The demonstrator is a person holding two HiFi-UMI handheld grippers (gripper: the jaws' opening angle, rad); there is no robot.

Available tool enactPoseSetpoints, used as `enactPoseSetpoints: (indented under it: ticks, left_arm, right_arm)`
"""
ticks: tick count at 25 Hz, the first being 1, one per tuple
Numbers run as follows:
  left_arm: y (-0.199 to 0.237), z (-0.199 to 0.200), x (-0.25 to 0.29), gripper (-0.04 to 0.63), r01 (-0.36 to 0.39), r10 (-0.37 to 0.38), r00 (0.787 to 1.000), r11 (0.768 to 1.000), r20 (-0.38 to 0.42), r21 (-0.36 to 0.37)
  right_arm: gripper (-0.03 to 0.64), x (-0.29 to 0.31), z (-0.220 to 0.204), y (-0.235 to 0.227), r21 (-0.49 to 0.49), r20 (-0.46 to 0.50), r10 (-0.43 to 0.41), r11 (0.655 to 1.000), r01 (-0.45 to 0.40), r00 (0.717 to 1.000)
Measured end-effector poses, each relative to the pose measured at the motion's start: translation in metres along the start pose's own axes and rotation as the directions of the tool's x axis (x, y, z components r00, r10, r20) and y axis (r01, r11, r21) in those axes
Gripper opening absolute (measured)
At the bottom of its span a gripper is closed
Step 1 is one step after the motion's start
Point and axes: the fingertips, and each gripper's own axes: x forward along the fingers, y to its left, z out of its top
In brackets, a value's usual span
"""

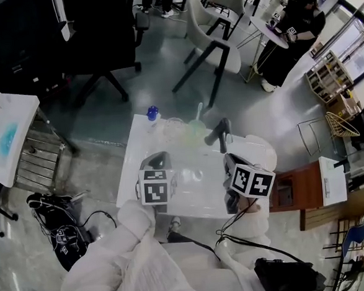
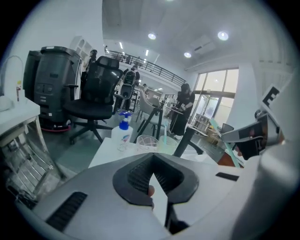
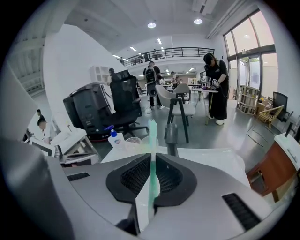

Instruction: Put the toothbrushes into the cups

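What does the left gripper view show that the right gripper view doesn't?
Only the left gripper view: the right gripper seen from the side, and a pale toothbrush standing in the pale green plastic cup. Only the right gripper view: a straight look at its jaws shut on the translucent green toothbrush, held upright. Both: the white table, the white pump bottle with a blue top, the clear plastic cup, the green cup and the dark post.

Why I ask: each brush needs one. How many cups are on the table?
2. A clear cup stands beside the bottle, and a green cup stands right next to it. None seems hidden.
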Motion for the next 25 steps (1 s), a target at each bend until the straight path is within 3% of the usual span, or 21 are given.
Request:
enactPoseSetpoints:
  ticks: [13, 25]
  left_arm:
    - [0.099, 0.034, -0.029, 0.005, -0.185, 0.186, 0.981, 0.983, 0.048, -0.01]
    - [0.143, 0.052, -0.03, 0.005, -0.303, 0.304, 0.952, 0.953, 0.037, -0.023]
  right_arm:
    - [0.046, 0.072, 0.037, 0.085, -0.011, 0.017, 0.189, 0.982, -0.189, 0.982]
    - [0.046, 0.146, 0.073, 0.116, 0.02, 0.082, 0.34, 0.939, -0.342, 0.937]
